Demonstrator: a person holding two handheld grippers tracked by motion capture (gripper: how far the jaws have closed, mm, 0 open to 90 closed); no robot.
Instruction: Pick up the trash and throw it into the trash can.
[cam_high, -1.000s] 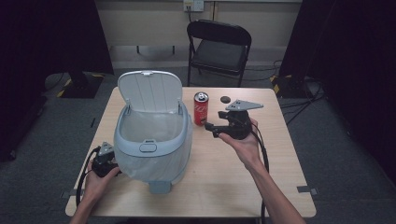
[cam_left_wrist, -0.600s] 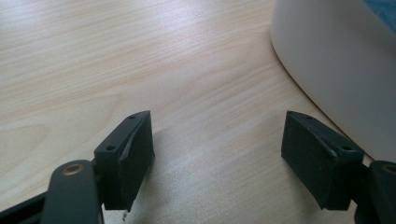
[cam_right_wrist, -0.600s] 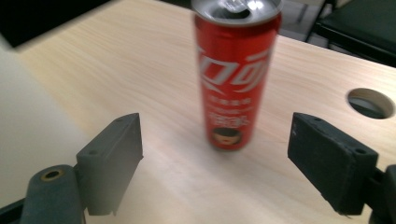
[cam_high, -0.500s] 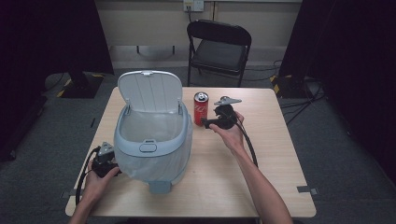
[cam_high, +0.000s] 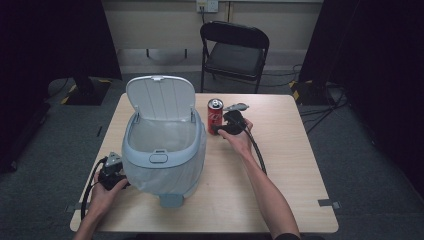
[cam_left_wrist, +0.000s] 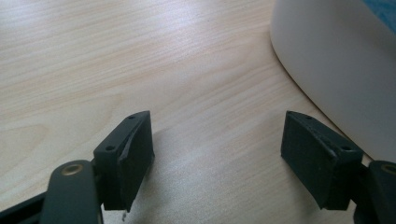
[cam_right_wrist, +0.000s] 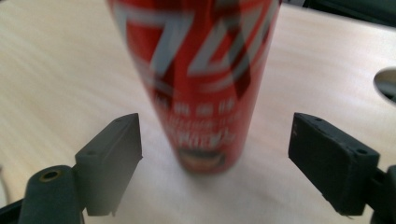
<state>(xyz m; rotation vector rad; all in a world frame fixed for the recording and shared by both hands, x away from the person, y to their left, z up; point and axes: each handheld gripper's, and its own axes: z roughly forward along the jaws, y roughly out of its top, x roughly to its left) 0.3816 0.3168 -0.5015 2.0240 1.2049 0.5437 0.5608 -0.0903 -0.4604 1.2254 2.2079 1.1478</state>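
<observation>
The right tongs (cam_high: 218, 129) stand released, and their jaws have just been opening wider. In the right gripper view the two black jaws flank the foot of a red aluminium drink can (cam_right_wrist: 196, 84) with white lettering. The can stands just ahead of the pads, with bench showing on both sides of it, so no pad presses on it. From the high view the can (cam_high: 215, 116) stands upright on the far middle of the bench, and the right tongs point at its lower half from the person's right. The person's right hand (cam_high: 238, 140) holds the gripper body, and a black cable trails back along the forearm.

The left tongs (cam_high: 119, 181) are also released. In the left gripper view the jaws stand well apart over bare wood, with nothing between them. They rest low near the bench's near left corner, just beside the curved wall of a pale grey plastic waste bin (cam_left_wrist: 336, 70).

The bin (cam_high: 165, 155) takes up the left half of the light wooden bench (cam_high: 290, 175). Its hinged lid (cam_high: 160, 99) stands open and upright at the far side, and a clear liner sits inside. The can stands near the bin's far right rim, apart from it.

Beyond the bench stands a black folding chair (cam_high: 234, 55) on grey carpet, before a pale wall.
</observation>
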